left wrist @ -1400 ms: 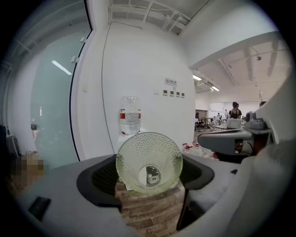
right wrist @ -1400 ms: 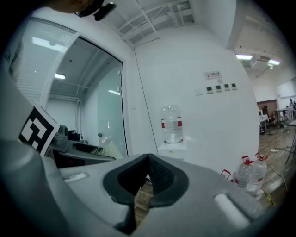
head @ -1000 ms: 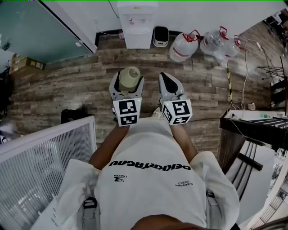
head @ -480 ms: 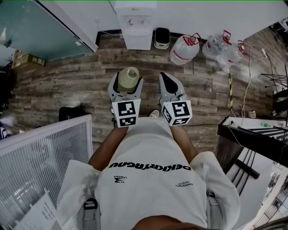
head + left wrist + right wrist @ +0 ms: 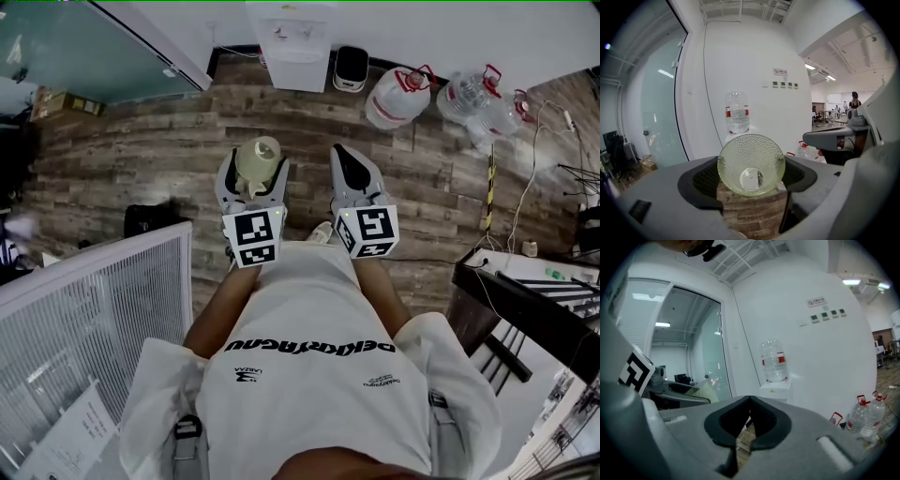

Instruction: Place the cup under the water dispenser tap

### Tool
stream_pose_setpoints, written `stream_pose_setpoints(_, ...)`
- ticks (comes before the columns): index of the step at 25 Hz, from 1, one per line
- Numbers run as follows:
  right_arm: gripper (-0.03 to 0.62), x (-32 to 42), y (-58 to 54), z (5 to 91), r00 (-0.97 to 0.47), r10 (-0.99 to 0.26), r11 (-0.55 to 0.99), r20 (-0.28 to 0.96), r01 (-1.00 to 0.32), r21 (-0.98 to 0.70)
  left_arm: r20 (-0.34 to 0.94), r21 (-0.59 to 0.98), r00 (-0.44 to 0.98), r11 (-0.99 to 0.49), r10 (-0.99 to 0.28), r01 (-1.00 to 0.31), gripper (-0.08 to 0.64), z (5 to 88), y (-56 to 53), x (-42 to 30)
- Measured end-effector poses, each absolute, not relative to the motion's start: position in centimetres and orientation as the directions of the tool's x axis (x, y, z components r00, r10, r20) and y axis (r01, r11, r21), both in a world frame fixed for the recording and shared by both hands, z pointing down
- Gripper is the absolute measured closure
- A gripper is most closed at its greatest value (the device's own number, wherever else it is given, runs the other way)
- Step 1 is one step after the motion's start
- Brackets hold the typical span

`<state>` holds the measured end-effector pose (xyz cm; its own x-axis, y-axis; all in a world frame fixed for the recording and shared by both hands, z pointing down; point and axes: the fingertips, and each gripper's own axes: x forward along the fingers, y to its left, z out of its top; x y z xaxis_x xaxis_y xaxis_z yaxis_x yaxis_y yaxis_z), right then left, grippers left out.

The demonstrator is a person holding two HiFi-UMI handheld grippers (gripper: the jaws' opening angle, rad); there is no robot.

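A pale green dimpled glass cup [image 5: 258, 157] sits between the jaws of my left gripper [image 5: 251, 169], which is shut on it; in the left gripper view the cup [image 5: 751, 164] faces me mouth-on. My right gripper [image 5: 351, 169] is held beside it, shut and holding nothing [image 5: 749, 420]. The white water dispenser [image 5: 298, 42] stands against the far wall ahead, with its clear bottle [image 5: 737, 112] on top; the dispenser [image 5: 776, 389] also shows in the right gripper view. Both grippers are well short of it, over the wooden floor.
A small white bin [image 5: 351, 67] and several large water jugs [image 5: 397, 97] stand right of the dispenser. A glass partition [image 5: 84, 47] is at left, a white slatted rack [image 5: 94, 319] at lower left, and a dark table [image 5: 525, 300] at right.
The view has shifted forward and slightly left; the dispenser sits higher in the head view. Both grippers keep their pose, the left still shut on the cup.
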<state>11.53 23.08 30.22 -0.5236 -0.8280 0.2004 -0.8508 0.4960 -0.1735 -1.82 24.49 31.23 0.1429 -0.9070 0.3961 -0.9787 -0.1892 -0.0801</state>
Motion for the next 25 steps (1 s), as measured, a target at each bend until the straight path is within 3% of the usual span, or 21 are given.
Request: stream_pose_setpoints(25, 0.594, -1.8, -0.3, 29.1, -0.388, -0.881, 0.391, 0.272, -0.919, -0.044, 0.382, 0.048, 0.371, -0.383, -0.846, -0.922, 0.184, 32.1, -0.7, -12.8)
